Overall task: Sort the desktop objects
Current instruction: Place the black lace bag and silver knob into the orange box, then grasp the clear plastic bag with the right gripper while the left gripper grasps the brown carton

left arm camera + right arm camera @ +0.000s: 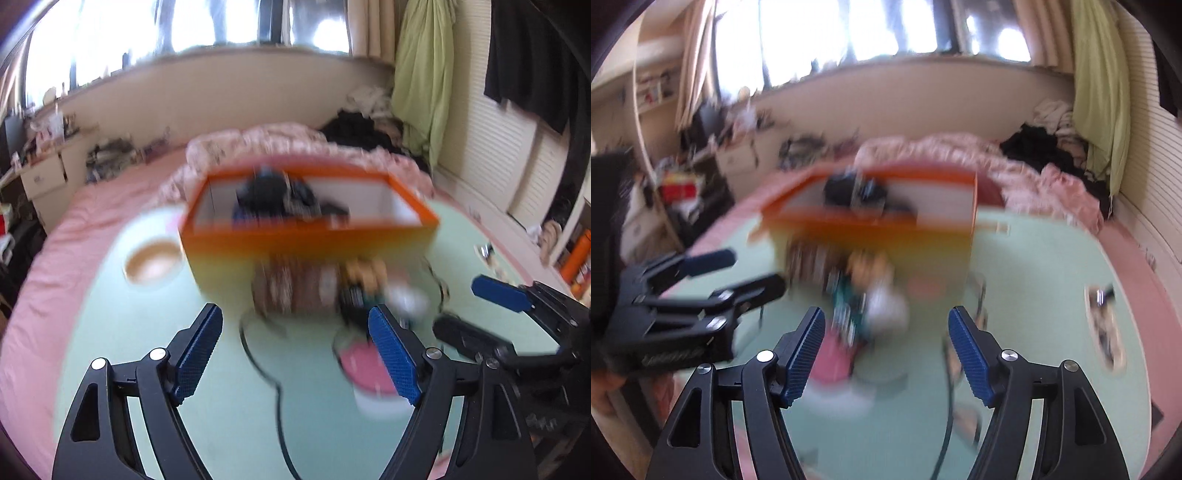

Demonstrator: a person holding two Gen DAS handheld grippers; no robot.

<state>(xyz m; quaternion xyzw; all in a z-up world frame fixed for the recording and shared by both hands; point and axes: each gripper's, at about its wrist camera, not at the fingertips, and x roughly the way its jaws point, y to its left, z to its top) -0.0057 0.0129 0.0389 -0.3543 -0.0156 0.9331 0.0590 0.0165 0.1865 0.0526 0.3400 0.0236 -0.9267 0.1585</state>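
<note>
Both views are motion-blurred. An orange box (pixel 306 240) with dark items inside stands on a pale green mat (pixel 221 406); it also shows in the right wrist view (pixel 879 236). In front of it lie brown rolls (pixel 295 288), a white lump (pixel 410 299), a pink-topped container (pixel 365 369) and a black cable (pixel 273 387). My left gripper (pixel 297 350) is open and empty above the mat, short of these things. My right gripper (pixel 886 350) is open and empty too. It shows at the right of the left wrist view (pixel 476 306).
A round wooden-looking dish (pixel 153 262) lies left of the box. A small flat object (pixel 1104 325) lies at the mat's right side. The mat sits on a pink bed (pixel 55 258) with rumpled bedding behind. Cluttered shelves stand at the left, a slatted wall at the right.
</note>
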